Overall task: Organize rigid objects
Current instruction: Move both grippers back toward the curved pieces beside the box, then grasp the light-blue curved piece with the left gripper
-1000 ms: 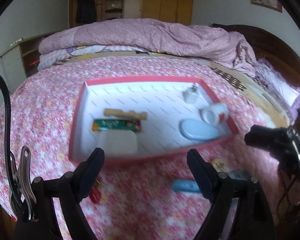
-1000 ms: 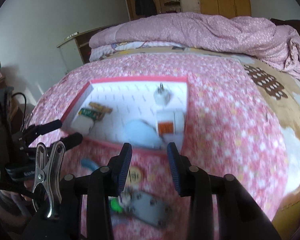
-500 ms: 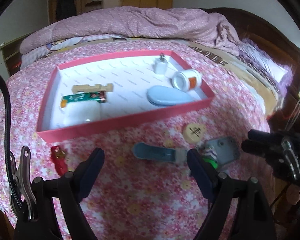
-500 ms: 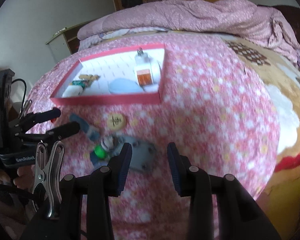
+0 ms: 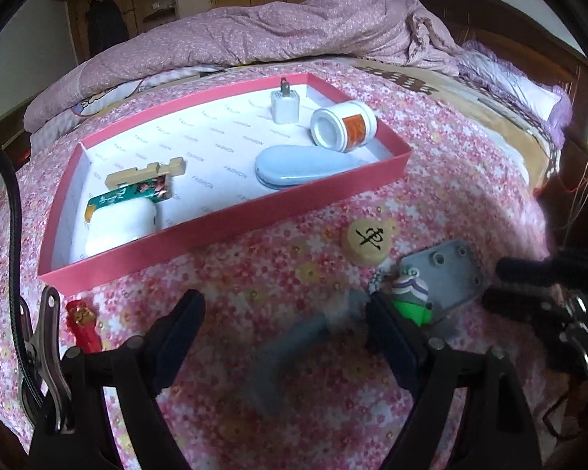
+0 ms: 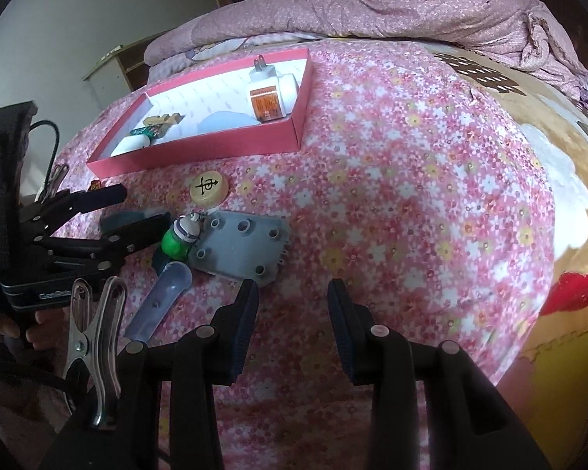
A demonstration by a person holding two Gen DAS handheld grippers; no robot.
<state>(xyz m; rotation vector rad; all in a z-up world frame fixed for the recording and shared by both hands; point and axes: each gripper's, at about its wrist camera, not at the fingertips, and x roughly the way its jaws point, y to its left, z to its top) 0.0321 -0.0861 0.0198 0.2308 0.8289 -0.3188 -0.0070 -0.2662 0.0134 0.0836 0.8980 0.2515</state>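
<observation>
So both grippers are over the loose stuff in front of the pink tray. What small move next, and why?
Probably lower the left gripper onto the blue handle-shaped piece lying on the bedspread. Its fingers stand wide with that piece between them, not yet pressed, and it is one of the items outside the pink tray. The right gripper has nothing between its fingers and can wait beside the grey plate.

Two wrist views, close and steeply downward over the bedspread (image 5: 313, 411) (shared: red tray (image 5: 223, 219), scattered items)
</observation>
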